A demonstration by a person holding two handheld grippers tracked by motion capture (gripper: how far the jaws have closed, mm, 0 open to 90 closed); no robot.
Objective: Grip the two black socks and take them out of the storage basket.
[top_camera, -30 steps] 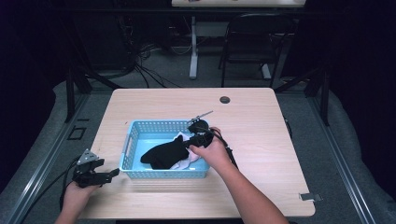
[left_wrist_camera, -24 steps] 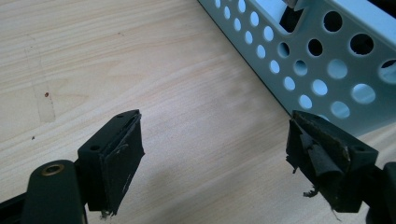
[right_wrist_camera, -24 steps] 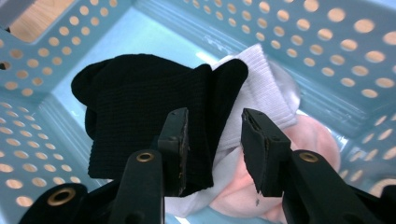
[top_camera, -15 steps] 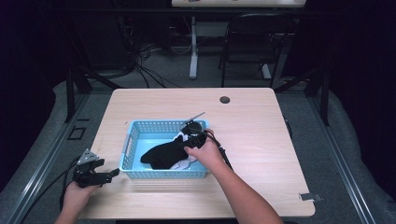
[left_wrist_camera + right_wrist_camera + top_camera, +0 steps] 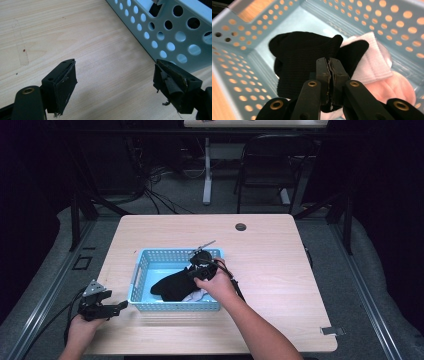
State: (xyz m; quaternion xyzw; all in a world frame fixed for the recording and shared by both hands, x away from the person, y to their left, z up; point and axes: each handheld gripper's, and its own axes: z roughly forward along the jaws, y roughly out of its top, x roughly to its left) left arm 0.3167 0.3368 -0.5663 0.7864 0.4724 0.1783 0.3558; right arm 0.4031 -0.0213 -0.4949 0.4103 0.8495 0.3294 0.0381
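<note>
With the right gripper (image 5: 331, 75) having just closed, jaws clamped on the black knitted sock (image 5: 304, 60) at frame centre, a slow straight lift should clear the light-blue perforated plastic basket (image 5: 242, 47); the left gripper (image 5: 113, 82) waits with jaws apart.

A pale wooden bench (image 5: 280, 285) was seen spread beneath both tools, with a small dark round grommet (image 5: 241, 227) set into its far edge, well beyond the right tool. A black chair (image 5: 267, 167) and a white bench leg (image 5: 206, 175) were seen on the grey floor (image 5: 165, 202) farther off still, beside loose black cables (image 5: 155, 195). A piece of tape (image 5: 332, 331) was stuck at the bench's near right corner.
</note>
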